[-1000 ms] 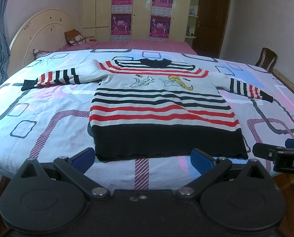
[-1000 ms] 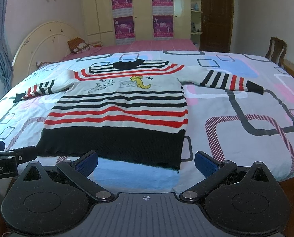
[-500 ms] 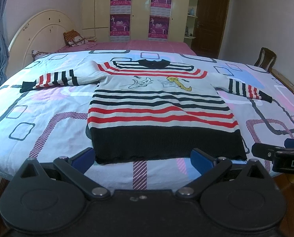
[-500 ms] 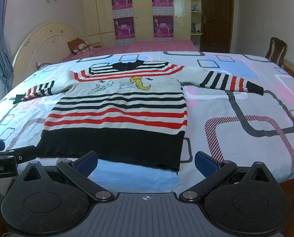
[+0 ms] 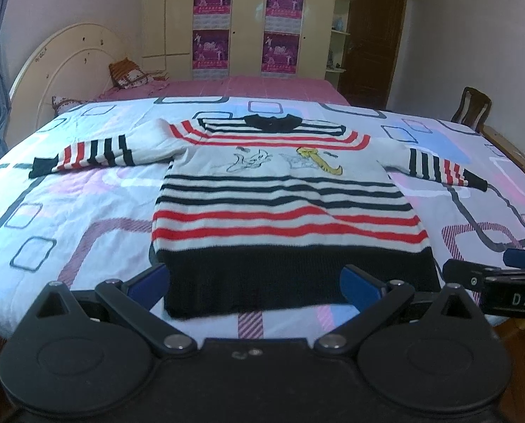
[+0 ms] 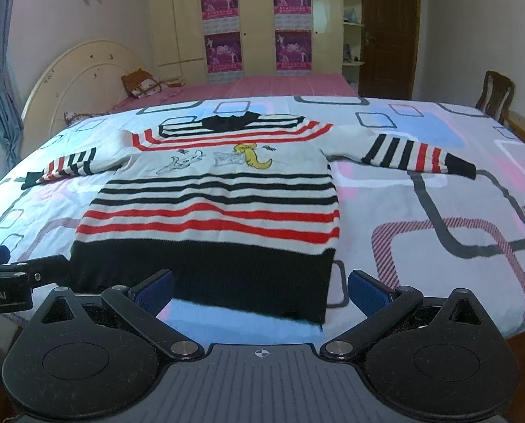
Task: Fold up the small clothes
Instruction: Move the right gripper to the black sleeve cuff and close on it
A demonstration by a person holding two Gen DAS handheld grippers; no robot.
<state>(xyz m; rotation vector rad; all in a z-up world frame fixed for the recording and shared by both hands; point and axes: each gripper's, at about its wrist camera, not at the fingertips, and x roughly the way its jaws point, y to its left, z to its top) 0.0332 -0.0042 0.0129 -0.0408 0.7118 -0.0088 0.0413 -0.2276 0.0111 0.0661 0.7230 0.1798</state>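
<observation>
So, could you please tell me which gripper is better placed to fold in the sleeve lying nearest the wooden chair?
Probably the right gripper: it is open at the striped sweater's chair-side hem corner, with that sleeve on its side. The left gripper sits farther away.

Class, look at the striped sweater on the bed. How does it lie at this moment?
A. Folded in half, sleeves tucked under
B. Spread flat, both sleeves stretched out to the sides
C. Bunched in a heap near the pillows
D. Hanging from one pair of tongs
B: the sweater lies flat on the bedspread, with one sleeve stretched out to each side.
</observation>
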